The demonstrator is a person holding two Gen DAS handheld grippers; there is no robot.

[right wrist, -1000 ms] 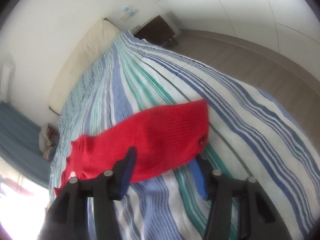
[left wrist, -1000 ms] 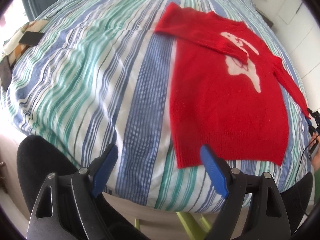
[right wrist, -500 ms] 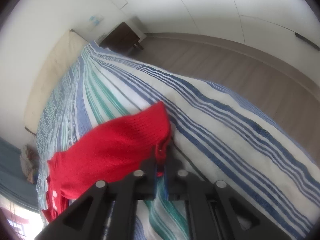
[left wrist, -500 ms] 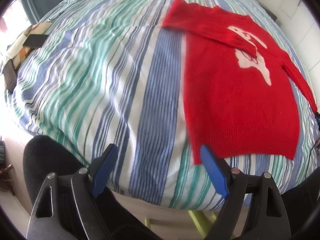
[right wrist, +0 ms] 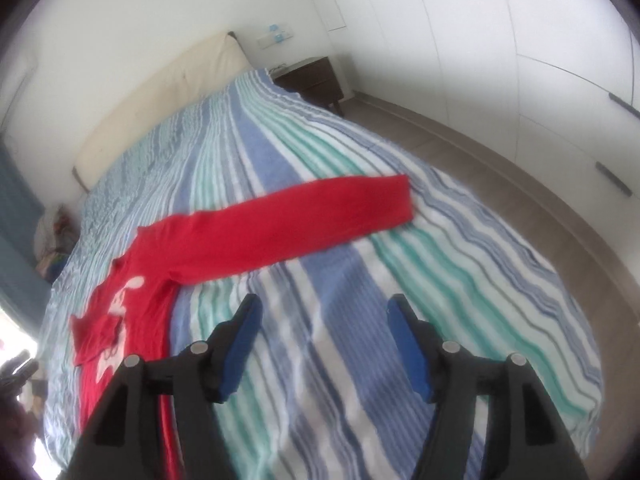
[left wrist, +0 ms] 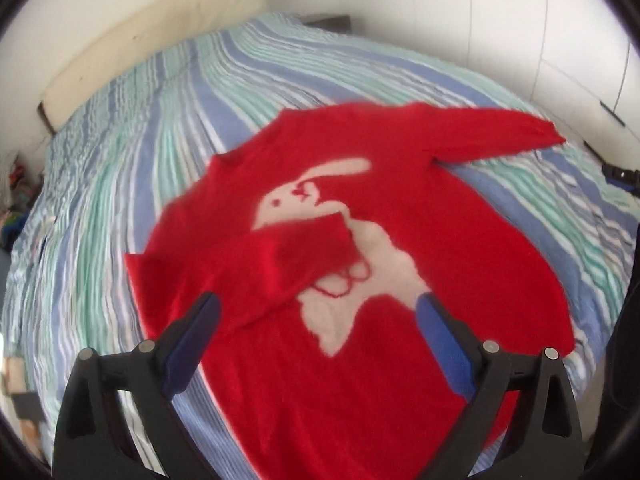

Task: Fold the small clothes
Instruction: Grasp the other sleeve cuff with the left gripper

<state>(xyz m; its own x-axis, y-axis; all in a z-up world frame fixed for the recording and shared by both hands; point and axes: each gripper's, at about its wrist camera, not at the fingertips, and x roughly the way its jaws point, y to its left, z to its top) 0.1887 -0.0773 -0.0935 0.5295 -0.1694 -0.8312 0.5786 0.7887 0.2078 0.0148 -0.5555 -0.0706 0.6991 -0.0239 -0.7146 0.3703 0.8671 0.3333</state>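
Seemingly no legible writing; red sweater (left wrist: 400, 216) rabbit motif (left wrist: 360, 248).

Both wrist views look down, sharing the red sweater (left wrist: 400, 240).

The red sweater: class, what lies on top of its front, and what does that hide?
One sleeve is folded across the red sweater, with loose red threads at its cuff. It covers part of the white rabbit picture; what is underneath cannot be seen.
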